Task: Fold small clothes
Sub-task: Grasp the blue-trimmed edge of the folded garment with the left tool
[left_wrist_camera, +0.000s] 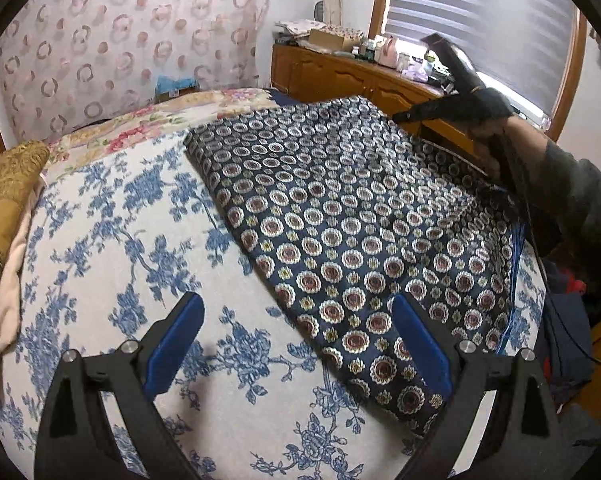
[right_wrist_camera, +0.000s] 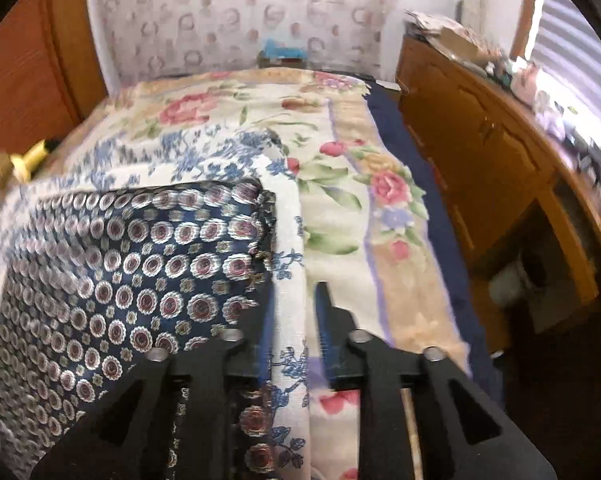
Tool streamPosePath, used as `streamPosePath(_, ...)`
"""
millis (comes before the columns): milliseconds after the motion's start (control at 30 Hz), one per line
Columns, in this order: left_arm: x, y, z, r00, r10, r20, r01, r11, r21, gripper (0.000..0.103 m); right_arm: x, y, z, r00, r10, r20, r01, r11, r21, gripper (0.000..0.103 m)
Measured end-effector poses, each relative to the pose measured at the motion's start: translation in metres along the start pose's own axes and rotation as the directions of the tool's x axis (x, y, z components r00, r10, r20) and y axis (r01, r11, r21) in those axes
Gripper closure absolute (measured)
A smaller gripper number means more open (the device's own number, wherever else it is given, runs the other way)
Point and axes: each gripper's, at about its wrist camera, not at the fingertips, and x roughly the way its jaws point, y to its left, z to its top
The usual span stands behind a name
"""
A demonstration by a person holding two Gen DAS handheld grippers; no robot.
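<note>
**Colours and patterns on the bed**

The folded cloth is navy with white-ringed maroon medallions. The bedspread is white with blue floral sprays. The far quilt is cream with pink roses. The gripper pads are blue.

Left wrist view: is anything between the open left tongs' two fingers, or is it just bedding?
Between the left tongs, the left wrist view shows only the blue-floral bedspread and the near edge of the navy medallion cloth, lying below the tongs.
</note>
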Motion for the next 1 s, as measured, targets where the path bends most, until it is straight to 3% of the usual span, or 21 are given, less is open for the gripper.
streamPosePath(133, 0.003, -0.002, -0.004, 1.000, -0.013, -0.004, 0.013, 1.000, -0.009, 0.007, -0.028, 0.002, -0.014, 0.999, 0.033, 0.041, -0.031, 0.999, -0.036, 0.075)
streamPosePath(167, 0.004, -0.003, -0.004, 1.000, -0.017, -0.003, 0.017, 1.000, -0.010, 0.007, -0.035, 0.001, -0.018, 0.998, 0.048, 0.049, -0.046, 0.998, -0.047, 0.070)
streamPosePath(233, 0.003, -0.007, -0.006, 1.000, -0.025, -0.005, 0.025, 1.000, -0.008, 0.007, -0.054, 0.007, -0.035, 0.996, 0.061, 0.066, -0.056, 0.996, -0.074, 0.061)
streamPosePath(400, -0.004, -0.018, -0.017, 0.997, -0.075, -0.003, 0.075, 0.997, 0.003, 0.007, -0.094, 0.026, -0.091, 0.989, 0.110, 0.103, -0.098, 0.988, -0.120, 0.056)
streamPosePath(600, -0.016, -0.024, -0.031, 0.993, -0.120, -0.016, 0.120, 0.993, -0.007, 0.023, -0.112, 0.052, -0.142, 0.977, 0.182, 0.111, -0.167, 0.978, -0.128, 0.050)
streamPosePath(833, -0.022, -0.035, -0.043, 0.991, -0.131, -0.026, 0.131, 0.991, 0.004, 0.048, -0.108, 0.080, -0.174, 0.985, 0.106, 0.138, -0.081, 0.981, -0.176, 0.045)
streamPosePath(1000, -0.018, -0.039, -0.048, 0.990, -0.136, -0.044, 0.136, 0.991, 0.000, 0.049, -0.092, 0.077, -0.183, 0.988, 0.107, 0.107, -0.091, 0.985, -0.145, 0.045)
